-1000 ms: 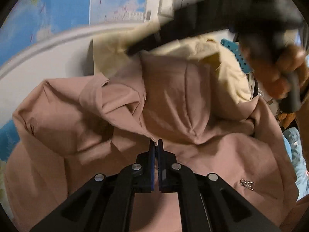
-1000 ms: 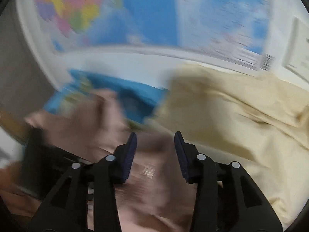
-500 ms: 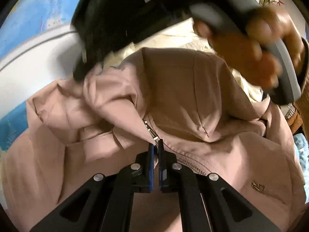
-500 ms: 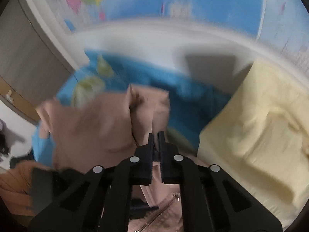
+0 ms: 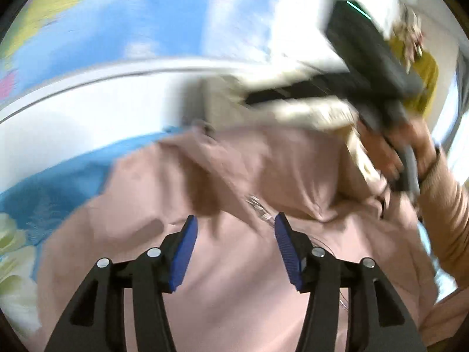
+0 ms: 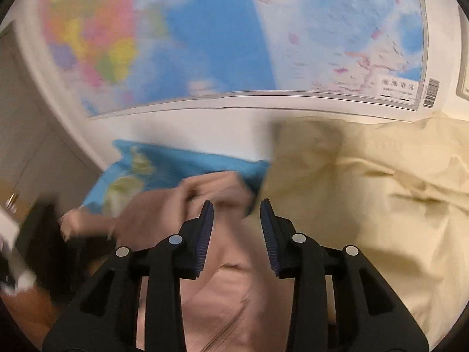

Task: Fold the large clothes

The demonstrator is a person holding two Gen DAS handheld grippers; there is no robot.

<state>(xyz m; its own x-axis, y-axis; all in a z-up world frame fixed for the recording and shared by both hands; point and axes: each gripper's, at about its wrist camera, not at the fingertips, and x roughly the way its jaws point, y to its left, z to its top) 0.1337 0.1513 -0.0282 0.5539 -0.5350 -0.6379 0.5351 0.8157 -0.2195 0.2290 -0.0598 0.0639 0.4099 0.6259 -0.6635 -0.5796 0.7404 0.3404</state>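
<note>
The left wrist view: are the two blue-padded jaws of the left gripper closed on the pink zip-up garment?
No, the left gripper stands open, its blue pads apart with the pink zip-up garment lying loose below them.

Wall map [image 6: 222, 35], blue seas and coloured countries, hangs on white wall. Below it, cream-yellow bedding [image 6: 381, 199], creased, lies touching blue patterned sheet [image 6: 181, 167]. Wooden cabinet door [image 6: 26, 146] stands at left edge, blurred.

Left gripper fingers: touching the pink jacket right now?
Apart. In the left wrist view, the fingers stand open, having just opened, with the pink jacket beneath, neither pad pressing cloth.
</note>
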